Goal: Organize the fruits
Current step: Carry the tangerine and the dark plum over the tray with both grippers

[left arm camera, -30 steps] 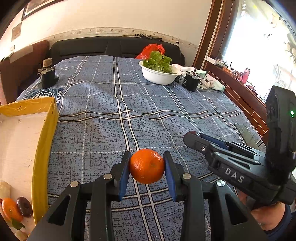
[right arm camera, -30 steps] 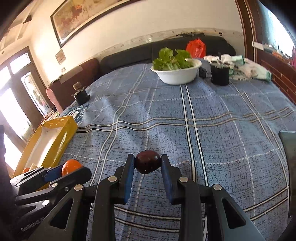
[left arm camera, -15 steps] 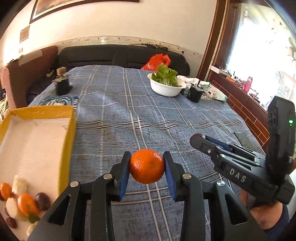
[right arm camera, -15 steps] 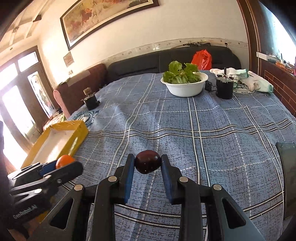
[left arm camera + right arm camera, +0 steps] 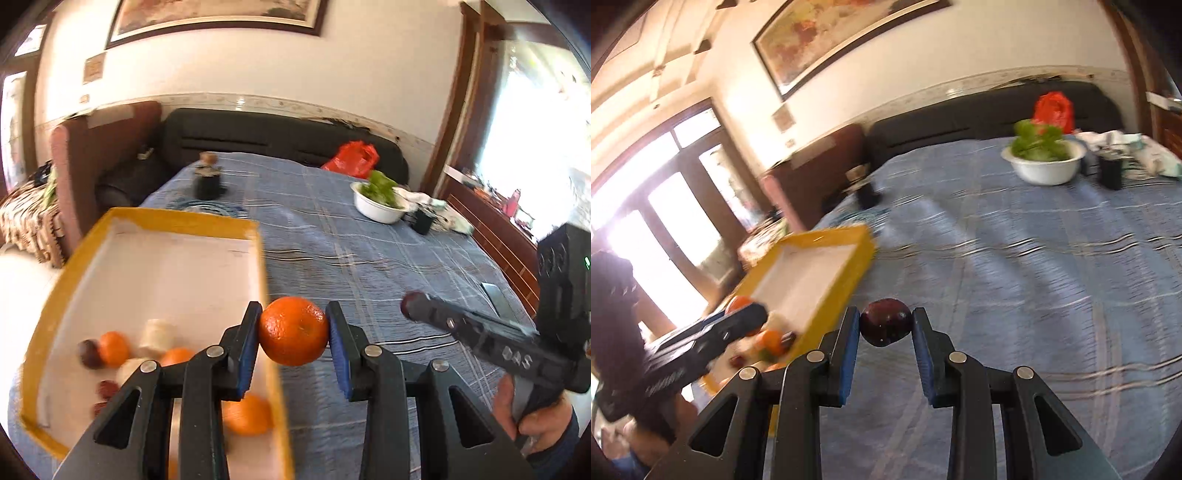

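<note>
Swung toward yellow tray (image 5: 255, 236) since a second ago; more of its white floor in view, fruit pile (oranges, dark plums, pale pieces) at near end. Left gripper (image 5: 293, 330) fingers clamped on orange (image 5: 293, 330), over tray's right wall. Right gripper (image 5: 885, 328) fingers closed on dark plum (image 5: 885, 328), beside tray. Blue plaid cloth on bench (image 5: 369, 258); white bowl of greens (image 5: 380, 206), red bag, dark sofa behind. Orange glossy, pitted; plum near-black, shiny.

"DAS" stands on the right tongs (image 5: 406, 308), white letters.
</note>
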Tool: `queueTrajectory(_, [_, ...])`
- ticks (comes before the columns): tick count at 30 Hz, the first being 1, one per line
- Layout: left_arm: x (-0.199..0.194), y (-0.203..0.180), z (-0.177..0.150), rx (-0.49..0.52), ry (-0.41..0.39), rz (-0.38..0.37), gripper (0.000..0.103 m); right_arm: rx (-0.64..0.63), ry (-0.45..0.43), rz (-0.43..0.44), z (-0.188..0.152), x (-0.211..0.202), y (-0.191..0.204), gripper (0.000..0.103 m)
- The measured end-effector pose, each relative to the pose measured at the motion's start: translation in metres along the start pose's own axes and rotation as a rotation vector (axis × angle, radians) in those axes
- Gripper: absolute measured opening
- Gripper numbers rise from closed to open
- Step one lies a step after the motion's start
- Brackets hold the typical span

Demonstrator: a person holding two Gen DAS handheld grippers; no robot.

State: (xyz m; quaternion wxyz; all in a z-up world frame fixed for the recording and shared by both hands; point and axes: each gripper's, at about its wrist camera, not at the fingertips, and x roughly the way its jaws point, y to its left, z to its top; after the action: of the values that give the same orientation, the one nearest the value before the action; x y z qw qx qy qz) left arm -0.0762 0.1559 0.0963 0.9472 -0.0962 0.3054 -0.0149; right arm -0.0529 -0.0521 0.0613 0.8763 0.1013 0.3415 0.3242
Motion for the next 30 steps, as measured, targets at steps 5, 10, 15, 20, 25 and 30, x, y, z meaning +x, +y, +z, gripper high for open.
queueTrajectory(5, [-0.023, 0.045, -0.01, -0.044, -0.012, 0.062, 0.034, -0.077, 0.064, 0.092, -0.017, 0.016, 0.051, 0.032])
queueTrajectory(10, [-0.041, 0.089, -0.028, -0.095, 0.001, 0.119, 0.034, -0.163, 0.116, 0.159, -0.035, 0.033, 0.094, 0.033])
queueTrajectory(15, [-0.04, 0.107, -0.045, -0.094, 0.037, 0.116, 0.034, -0.221, 0.168, 0.182, -0.047, 0.056, 0.123, 0.033])
queueTrajectory(20, [-0.029, 0.11, -0.053, -0.099, 0.069, 0.095, 0.034, -0.236, 0.187, 0.183, -0.05, 0.072, 0.136, 0.033])
queueTrajectory(25, [-0.017, 0.109, -0.055, -0.099, 0.084, 0.076, 0.034, -0.229, 0.198, 0.157, -0.048, 0.086, 0.132, 0.033])
queueTrajectory(30, [-0.009, 0.104, -0.058, -0.086, 0.082, 0.103, 0.034, -0.196, 0.198, 0.139, -0.047, 0.1, 0.124, 0.033])
